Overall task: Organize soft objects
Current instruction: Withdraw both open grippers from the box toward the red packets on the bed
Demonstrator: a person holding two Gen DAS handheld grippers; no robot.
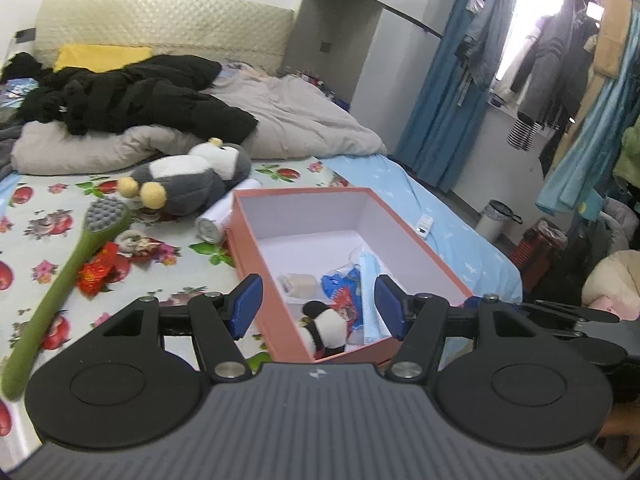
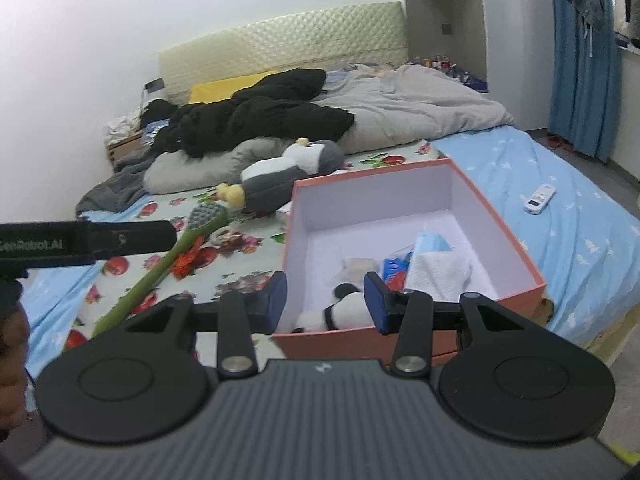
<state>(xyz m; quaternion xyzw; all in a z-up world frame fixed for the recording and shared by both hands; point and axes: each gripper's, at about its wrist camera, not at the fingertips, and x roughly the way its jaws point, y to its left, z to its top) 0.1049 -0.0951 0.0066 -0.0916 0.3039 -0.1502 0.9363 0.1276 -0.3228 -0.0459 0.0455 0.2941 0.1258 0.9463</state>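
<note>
A: What is the surface?

B: A bed (image 1: 60, 216) under a floral sheet with red fruit prints, a pale blue sheet along its right edge. A quilted cream headboard (image 1: 160, 24) stands at the far end against a white wall, with blue curtains (image 1: 448, 92) and hanging clothes to the right.

A: Where are the soft things?

B: An open salmon-pink box (image 1: 276, 276) with a white interior sits on the bed. In its near corner lies a small panda plush (image 1: 328, 330), beside a blue tissue pack (image 2: 434, 242) and some crinkled packets I cannot identify. A larger grey-and-white plush toy (image 1: 188, 180) with yellow feet lies just beyond the box, by a grey duvet (image 1: 288, 116) under a heap of black clothing (image 1: 132, 96).

A: Anything cut off?

B: The long green brush (image 1: 68, 264) with a grey nubbed head runs out of frame at the left. A white roll (image 1: 214, 222) is half hidden behind the box wall. A white remote (image 2: 540, 197) lies on the blue sheet.

A: And the grippers?

B: The left gripper (image 1: 318, 306) hangs over the box's near end, blue pads spread wide and empty. The right gripper (image 2: 326, 300) likewise, fingers parted, nothing between them, the panda just below.
</note>
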